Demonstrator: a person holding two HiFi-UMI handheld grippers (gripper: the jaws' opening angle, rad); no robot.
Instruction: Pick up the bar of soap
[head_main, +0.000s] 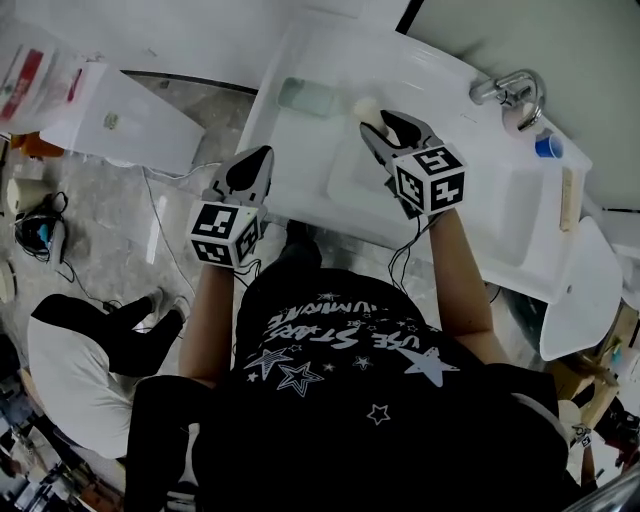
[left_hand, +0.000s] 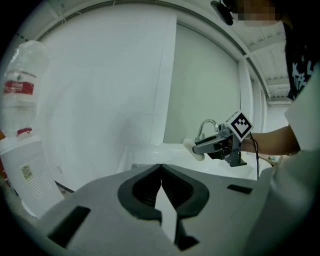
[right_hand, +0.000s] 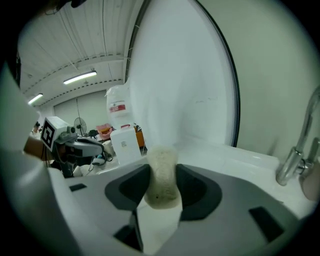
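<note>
We count one sink (head_main: 500, 225) and place everything else from it. On its rim stand one faucet (head_main: 510, 90) and one small blue container (head_main: 548, 146). Over its basin we see one bar of soap (head_main: 366, 107). Two grippers are at the sink, the left gripper (head_main: 266, 152) and the right gripper (head_main: 372, 122). Left of the sink are one white jug (head_main: 115, 120), one clear bottle (head_main: 30, 80) and one crouching person (head_main: 70, 360).

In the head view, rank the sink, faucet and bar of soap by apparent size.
1. sink
2. faucet
3. bar of soap, smallest, though the right gripper hides part of it.
</note>
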